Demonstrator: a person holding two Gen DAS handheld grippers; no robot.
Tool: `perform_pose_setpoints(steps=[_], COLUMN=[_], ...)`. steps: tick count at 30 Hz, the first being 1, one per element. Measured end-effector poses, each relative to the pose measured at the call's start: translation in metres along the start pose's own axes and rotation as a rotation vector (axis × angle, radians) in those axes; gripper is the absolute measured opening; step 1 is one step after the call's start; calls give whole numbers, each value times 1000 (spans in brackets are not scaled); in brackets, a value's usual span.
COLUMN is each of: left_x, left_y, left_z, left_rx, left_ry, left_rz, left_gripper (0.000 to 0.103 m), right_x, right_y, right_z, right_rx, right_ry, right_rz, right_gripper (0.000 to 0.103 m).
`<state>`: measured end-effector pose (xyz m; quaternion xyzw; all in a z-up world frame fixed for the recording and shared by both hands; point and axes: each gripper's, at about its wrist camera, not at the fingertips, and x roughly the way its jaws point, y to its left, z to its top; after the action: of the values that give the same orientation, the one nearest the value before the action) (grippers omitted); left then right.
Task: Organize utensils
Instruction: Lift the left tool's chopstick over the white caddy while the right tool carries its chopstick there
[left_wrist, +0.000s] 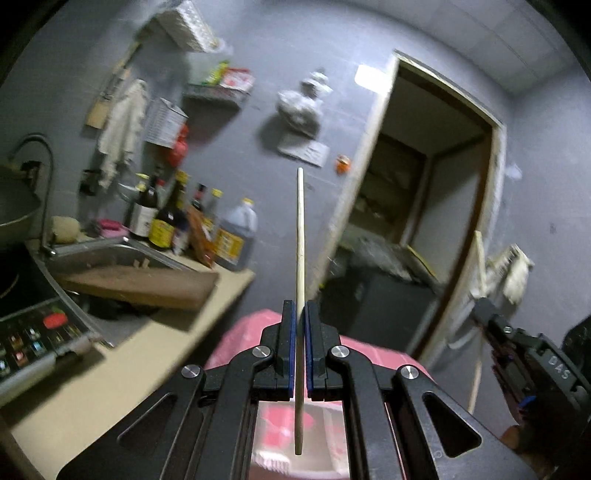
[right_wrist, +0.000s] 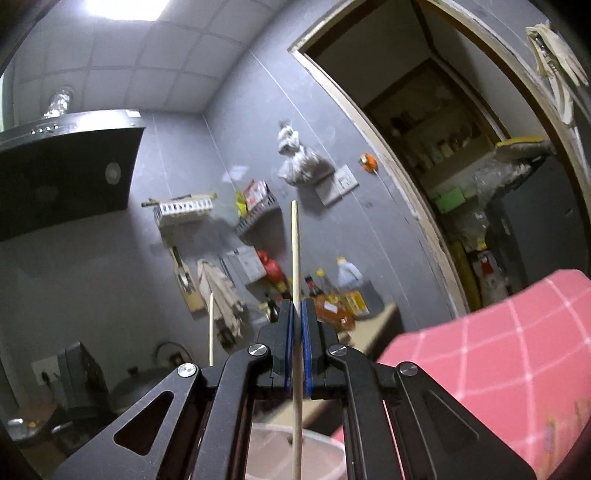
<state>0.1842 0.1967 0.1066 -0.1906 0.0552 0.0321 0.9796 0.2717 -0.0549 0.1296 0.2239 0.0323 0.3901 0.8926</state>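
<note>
Left gripper (left_wrist: 301, 306) is clamped on one wooden chopstick (left_wrist: 300, 236); right gripper (right_wrist: 297, 306) is clamped on another chopstick (right_wrist: 294, 251). Both sticks stand upright, clear of the counter (left_wrist: 110, 369). Risk: thin round sticks may pivot or slip between the pads during a swing.

Grey tiled wall (left_wrist: 236, 44), open doorway (left_wrist: 424, 177) — ceiling light (right_wrist: 122, 7)

The labels on the bottles (left_wrist: 177, 221) along the counter's back are too smeared to read. Past the doorway (left_wrist: 417, 192) the shelves' contents dissolve into dark blur. The right gripper (left_wrist: 484, 310) is cut off by the frame's edge. The pale container (right_wrist: 295, 454) below is hidden, perhaps a bucket.
</note>
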Motion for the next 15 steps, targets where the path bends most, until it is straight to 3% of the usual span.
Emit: perform_pose_setpoints(steps=[4, 15], left_x=[13, 23], left_y=[26, 21], left_z=[5, -36], left_rx=[-36, 20], left_ry=[-25, -4], left_rz=[29, 74], left_gripper=[3, 3], right_x=[18, 32], right_y=[4, -10], right_z=[-9, -49], right_rx=[-65, -93], right_ry=[-36, 93], right_rz=[-22, -39], right_gripper=[3, 3])
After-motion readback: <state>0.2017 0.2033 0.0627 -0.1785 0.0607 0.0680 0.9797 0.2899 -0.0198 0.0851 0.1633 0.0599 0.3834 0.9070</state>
